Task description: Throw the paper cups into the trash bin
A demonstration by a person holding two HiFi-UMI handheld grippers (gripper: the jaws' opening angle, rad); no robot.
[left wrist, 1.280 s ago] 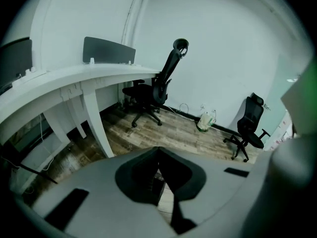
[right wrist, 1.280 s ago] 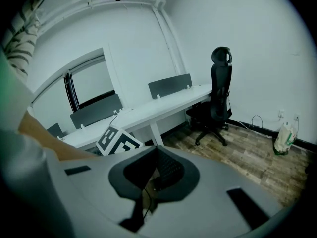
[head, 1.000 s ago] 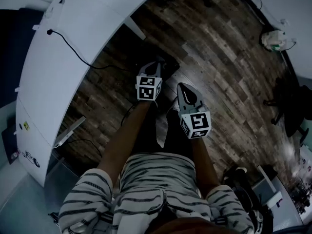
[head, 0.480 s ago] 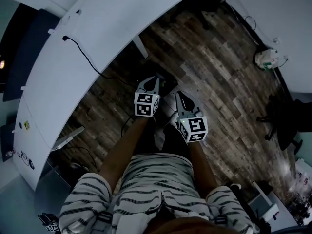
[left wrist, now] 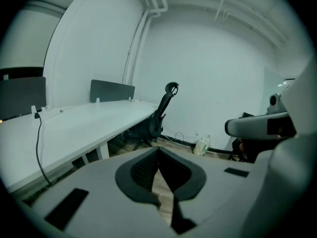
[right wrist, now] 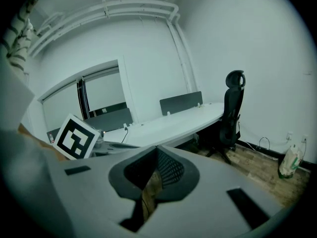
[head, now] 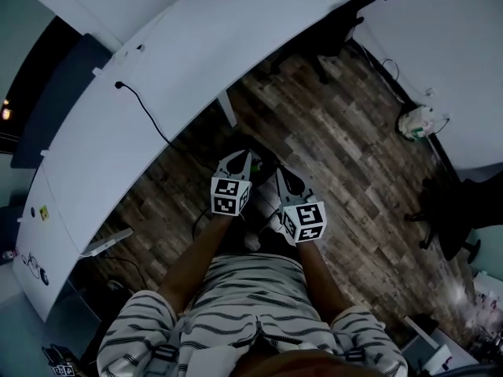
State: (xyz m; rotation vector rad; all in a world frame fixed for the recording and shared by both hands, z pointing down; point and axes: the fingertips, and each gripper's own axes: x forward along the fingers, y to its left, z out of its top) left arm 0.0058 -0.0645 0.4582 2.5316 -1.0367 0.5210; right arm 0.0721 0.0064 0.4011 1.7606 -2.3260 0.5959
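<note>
Poss. bin (head: 417, 122) well off R gripper (head: 280, 173).

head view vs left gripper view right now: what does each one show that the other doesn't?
Head view only: the person's striped shirt and the marker cube on the left gripper.
Left gripper view only: the pipes running up the wall corner, and a look straight along that gripper's jaws, which are shut with nothing between them.
Both: the white desk, the black cable on it, the black office chair, the pale bag by the wall and the wood floor.
</note>
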